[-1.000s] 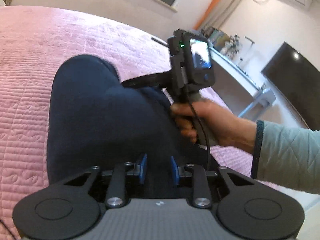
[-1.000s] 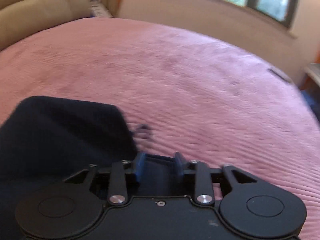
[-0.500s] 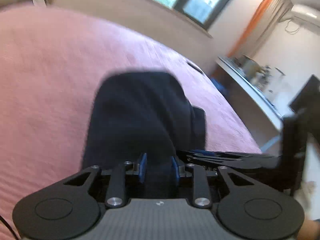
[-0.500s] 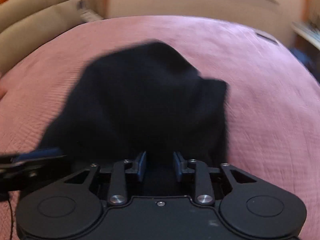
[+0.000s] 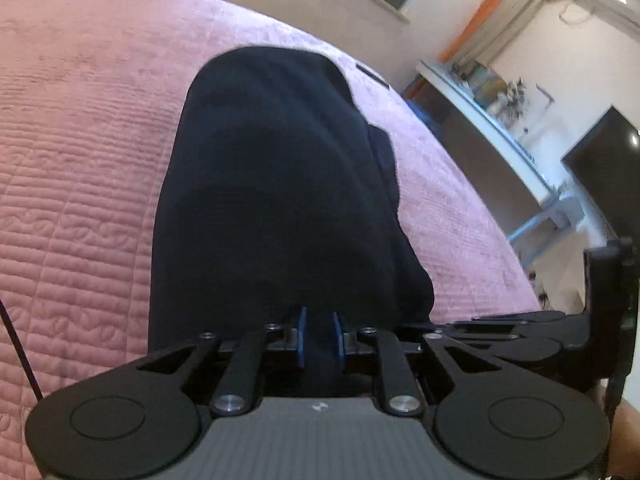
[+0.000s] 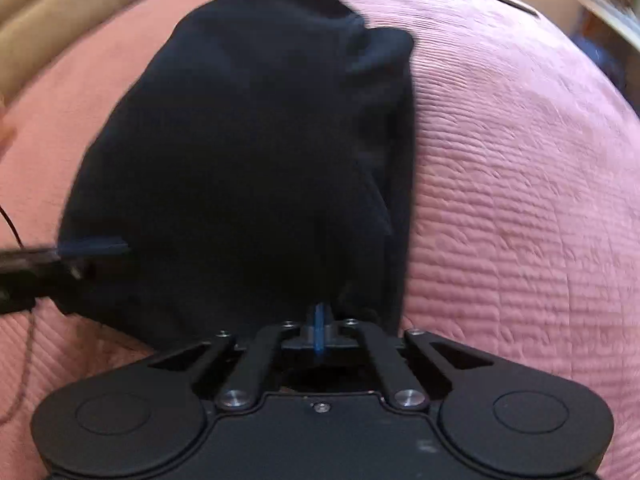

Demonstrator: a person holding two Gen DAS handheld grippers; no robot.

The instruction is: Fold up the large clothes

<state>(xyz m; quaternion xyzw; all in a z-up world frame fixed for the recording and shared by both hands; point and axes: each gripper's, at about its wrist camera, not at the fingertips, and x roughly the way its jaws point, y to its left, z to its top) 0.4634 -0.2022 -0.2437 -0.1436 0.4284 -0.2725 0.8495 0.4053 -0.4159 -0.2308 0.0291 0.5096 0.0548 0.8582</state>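
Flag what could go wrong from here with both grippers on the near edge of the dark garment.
1. Right gripper is pinched shut at the dark garment hem; the bite looks thin and may slip.
2. Left gripper is closing on cloth; a lift now could be uneven.
3. Stacked layers at the right edge could shift on the pink bedspread.

Right gripper (image 6: 319, 330) has its 2 blue pads pinched together right at the near edge of the dark navy garment (image 6: 256, 152), which stretches ahead over the pink quilted bedspread (image 6: 520, 200). Off to its left, the other gripper (image 6: 60, 260) reaches the cloth's left edge, blurry.
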